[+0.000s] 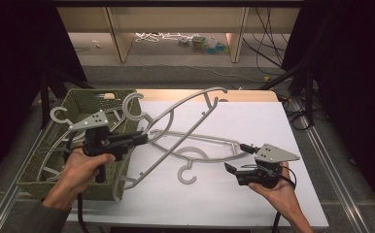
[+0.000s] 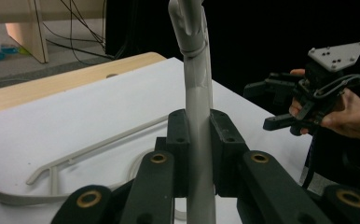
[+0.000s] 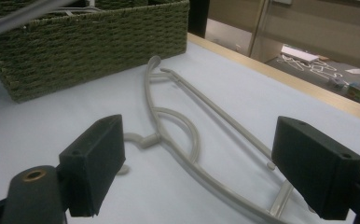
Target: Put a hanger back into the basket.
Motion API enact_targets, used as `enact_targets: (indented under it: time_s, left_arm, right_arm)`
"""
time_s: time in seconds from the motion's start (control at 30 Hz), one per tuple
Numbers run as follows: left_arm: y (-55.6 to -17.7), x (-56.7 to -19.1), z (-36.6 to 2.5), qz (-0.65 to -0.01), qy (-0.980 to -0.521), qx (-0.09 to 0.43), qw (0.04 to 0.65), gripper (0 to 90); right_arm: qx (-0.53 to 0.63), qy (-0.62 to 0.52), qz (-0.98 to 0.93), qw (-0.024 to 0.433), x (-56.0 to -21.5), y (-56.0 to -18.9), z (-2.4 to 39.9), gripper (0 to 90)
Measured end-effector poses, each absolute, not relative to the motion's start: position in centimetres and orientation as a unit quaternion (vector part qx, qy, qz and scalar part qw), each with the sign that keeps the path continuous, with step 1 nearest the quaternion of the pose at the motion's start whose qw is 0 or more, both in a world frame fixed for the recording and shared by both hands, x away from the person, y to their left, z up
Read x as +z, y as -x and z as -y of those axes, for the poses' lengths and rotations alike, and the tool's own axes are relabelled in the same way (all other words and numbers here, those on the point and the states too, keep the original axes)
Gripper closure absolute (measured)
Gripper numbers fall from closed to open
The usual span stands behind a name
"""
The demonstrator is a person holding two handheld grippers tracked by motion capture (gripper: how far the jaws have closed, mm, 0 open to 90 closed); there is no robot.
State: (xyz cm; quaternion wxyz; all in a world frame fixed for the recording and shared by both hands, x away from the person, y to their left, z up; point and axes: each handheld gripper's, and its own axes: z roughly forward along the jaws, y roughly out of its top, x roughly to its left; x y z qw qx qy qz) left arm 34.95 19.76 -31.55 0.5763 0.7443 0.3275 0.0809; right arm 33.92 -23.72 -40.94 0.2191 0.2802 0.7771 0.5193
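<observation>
Over the basket (image 1: pixel 78 104), my left gripper (image 1: pixel 136 139) pinches a raised hanger (image 1: pixel 185 114) by its bar. My right gripper (image 1: pixel 231 171) stands spread, empty, near the flat hanger (image 1: pixel 202 150) on the table (image 1: pixel 253 204). Risk: hooks tangling, dragging the flat one.

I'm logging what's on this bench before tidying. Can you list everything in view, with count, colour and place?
Held hanger: one, light grey, lifted over the table's left half, clamped in the left hand-held gripper.
Flat hanger: one, light grey, lying on the white sheet mid-table.
Basket: one, green woven, left edge of the table, more grey hangers inside; their number is unclear.
White sheet: one, covering the wooden table top.
Shelf unit: one, pale wood, on the floor beyond, small clutter beneath.
Left hand-held gripper: one, black, shut on the held hanger.
Right hand-held gripper: one, black, open, low at right.
</observation>
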Motion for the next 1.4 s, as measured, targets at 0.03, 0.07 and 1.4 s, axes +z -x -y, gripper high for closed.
enact_targets:
  time_s: [0.03,0.07,1.4]
  left_arm:
    - [-34.9,-31.2,-20.0,-0.329,-0.744,0.085,0.576,79.6]
    - [-34.9,-31.0,-20.2,-0.329,-0.742,0.085,0.578,79.6]
    - [-40.5,-28.9,-34.5,-0.451,-0.687,0.173,0.542,79.5]
  right_arm:
    - [0.518,-0.278,-0.779,0.218,-40.9,-33.9,23.7,18.0]
    - [0.527,-0.278,-0.774,0.216,-41.1,-33.8,23.6,18.0]
    - [0.515,-0.279,-0.786,0.198,-42.6,-32.4,23.1,18.0]
